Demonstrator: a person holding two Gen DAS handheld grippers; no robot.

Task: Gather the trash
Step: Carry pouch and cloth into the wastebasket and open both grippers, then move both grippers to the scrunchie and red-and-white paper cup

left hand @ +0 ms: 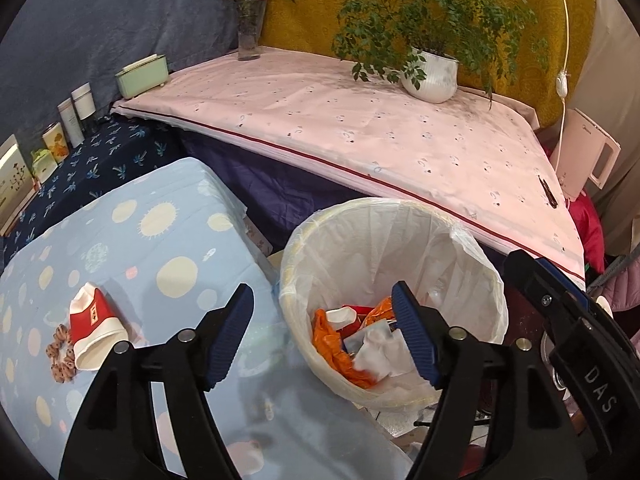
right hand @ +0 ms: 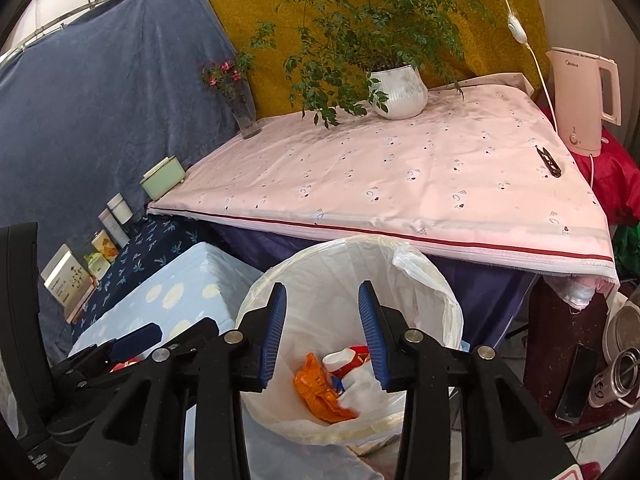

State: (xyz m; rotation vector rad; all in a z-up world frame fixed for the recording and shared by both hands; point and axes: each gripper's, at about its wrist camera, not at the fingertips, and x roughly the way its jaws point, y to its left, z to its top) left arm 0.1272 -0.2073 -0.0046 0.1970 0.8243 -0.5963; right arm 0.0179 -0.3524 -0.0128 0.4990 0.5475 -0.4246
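Note:
A bin with a white liner [left hand: 360,248] [right hand: 340,264] stands below the table edge. In it lie an orange wrapper [left hand: 336,344] [right hand: 320,392], white tissue [left hand: 380,348] [right hand: 360,388] and a red and white piece. My left gripper [left hand: 322,292] hangs open over the bin's left rim, with nothing between its fingers. Above the bin's mouth my right gripper [right hand: 322,287] is open too, and empty. On the light blue dotted cloth [left hand: 168,240] to the left, a crushed red and white paper cup [left hand: 94,326] lies beside a brown scrunchie [left hand: 62,354].
Behind the bin is a pink-clothed table [left hand: 360,128] with a potted plant [left hand: 430,76], a flower vase [left hand: 250,36] and a black clip [right hand: 548,162]. A white kettle [right hand: 584,100] stands at the right. Cartons and bottles [left hand: 76,116] line the far left. Metal cans [right hand: 624,364] sit low right.

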